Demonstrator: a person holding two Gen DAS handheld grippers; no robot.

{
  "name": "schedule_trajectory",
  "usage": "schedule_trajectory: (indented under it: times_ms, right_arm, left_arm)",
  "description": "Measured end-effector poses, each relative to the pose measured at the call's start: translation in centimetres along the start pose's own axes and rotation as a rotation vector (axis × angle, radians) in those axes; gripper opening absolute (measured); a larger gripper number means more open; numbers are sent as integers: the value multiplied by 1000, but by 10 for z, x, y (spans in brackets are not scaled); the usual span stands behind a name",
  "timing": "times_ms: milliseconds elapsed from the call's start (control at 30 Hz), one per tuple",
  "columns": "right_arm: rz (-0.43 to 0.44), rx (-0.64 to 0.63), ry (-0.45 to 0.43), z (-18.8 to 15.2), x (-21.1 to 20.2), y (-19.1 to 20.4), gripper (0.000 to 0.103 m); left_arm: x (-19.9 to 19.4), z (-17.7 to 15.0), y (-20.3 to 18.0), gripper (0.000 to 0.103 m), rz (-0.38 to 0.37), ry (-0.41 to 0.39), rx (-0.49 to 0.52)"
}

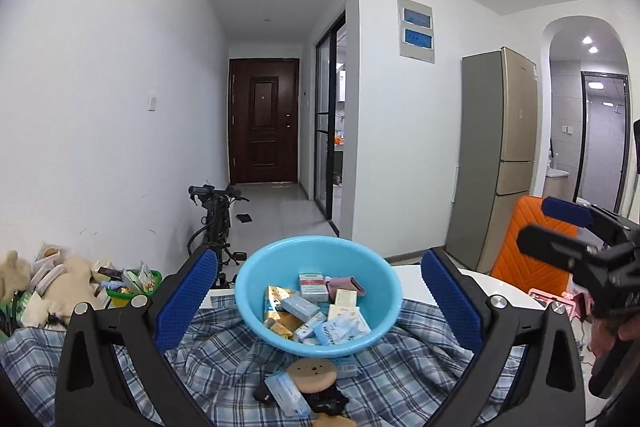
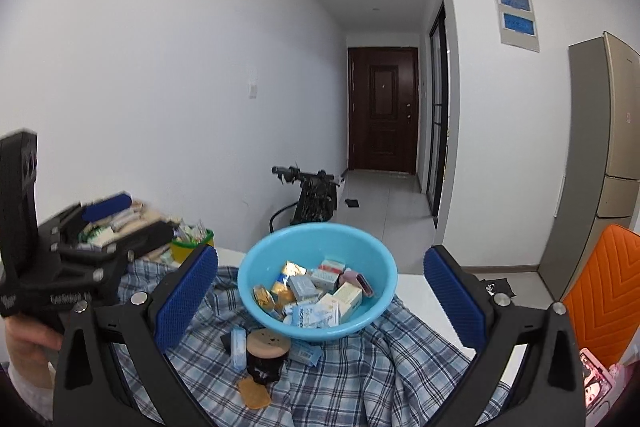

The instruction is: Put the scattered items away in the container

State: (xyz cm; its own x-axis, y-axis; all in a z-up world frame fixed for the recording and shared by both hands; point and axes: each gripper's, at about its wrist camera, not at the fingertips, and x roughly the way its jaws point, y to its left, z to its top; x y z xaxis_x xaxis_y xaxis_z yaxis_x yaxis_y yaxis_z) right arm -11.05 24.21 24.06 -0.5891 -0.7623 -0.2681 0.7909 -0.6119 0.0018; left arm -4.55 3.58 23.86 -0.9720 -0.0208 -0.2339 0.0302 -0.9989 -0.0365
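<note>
A light-blue bowl (image 1: 304, 253) (image 2: 312, 243) holding several small boxes and foil packets rests on a blue plaid cloth (image 1: 400, 379) (image 2: 380, 367). On the cloth in front of the bowl lie a round tan-topped black item (image 1: 312, 371) (image 2: 268, 341), a pale-blue box (image 1: 286, 395) (image 2: 239, 347), a blue packet (image 2: 306, 353) and an orange biscuit-like piece (image 2: 254, 395). My left gripper (image 1: 319, 301) (image 2: 128, 219) is open and empty, facing the bowl from the near side. My right gripper (image 2: 320, 299) (image 1: 556, 227) also stands open and empty, its fingers framing the bowl.
A white table (image 1: 500, 287) lies under the cloth. At the left sit a green tub of packets (image 1: 136, 285) (image 2: 192, 241) and plush toys (image 1: 64, 283). An orange chair (image 1: 532, 251) (image 2: 604, 291) and pink things (image 2: 600, 379) are at the right, with a fridge (image 1: 496, 155) and a scooter (image 1: 218, 215) behind.
</note>
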Motion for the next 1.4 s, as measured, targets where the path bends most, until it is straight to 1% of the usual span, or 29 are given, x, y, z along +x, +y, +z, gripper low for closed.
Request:
schedule_trajectory:
  times_ms: [100,267,367,400,500,633,733,800,933,967,1000,1067,1100,1167,1300,1367,1400]
  right_arm:
    - [-5,-15,-18,0,-11,5,103]
    - [4,-47,-22,-12,-22,17,103]
    - [-17,-89,-30,-22,-27,25,103]
    - [-12,-90,-30,-25,-28,26,103]
    - [3,-79,-26,-31,-32,28,103]
    - [15,-65,-22,-42,-39,31,103]
    - [22,-54,-16,-49,-45,33,103]
    - [6,-54,-24,-56,-49,34,103]
    - [-20,-51,-21,-67,-49,35,103]
    - [-15,-47,-24,-69,-49,35,103]
    - [3,-39,-36,-72,-51,34,103]
    - [39,-23,-72,-78,-57,33,103]
    - [43,-23,-84,-80,-59,32,103]
    - [32,-33,-112,-84,-62,33,103]
    - [34,-36,-134,-94,-63,32,103]
    - [25,-38,-145,-100,-63,32,103]
    - [21,-39,-148,-103,-62,32,103]
  left_arm:
    - [-11,-2,-1,103,17,-25,4]
    - [-21,-14,-3,103,50,-32,11]
    - [-26,-24,-3,103,45,-24,9]
    - [-28,-28,-3,103,44,-24,8]
    - [-34,-37,-5,103,49,-20,8]
    - [-44,-51,-4,103,30,-6,-5]
    - [-50,-61,-6,103,33,3,-4]
    - [-55,-67,-6,103,62,-7,-3]
    - [-56,-81,-3,103,63,4,-37]
    - [-57,-85,-3,103,56,8,-39]
    - [-58,-89,-3,103,49,12,-38]
    - [-62,-98,-4,103,55,-6,-35]
    - [-63,-102,-5,103,59,-13,-35]
    - [-63,-109,-5,103,63,-12,-45]
    - [-62,-124,-5,103,17,5,-72]
    - [-64,-129,-8,103,-4,-3,-62]
    - [-66,-132,-9,103,2,-17,-55]
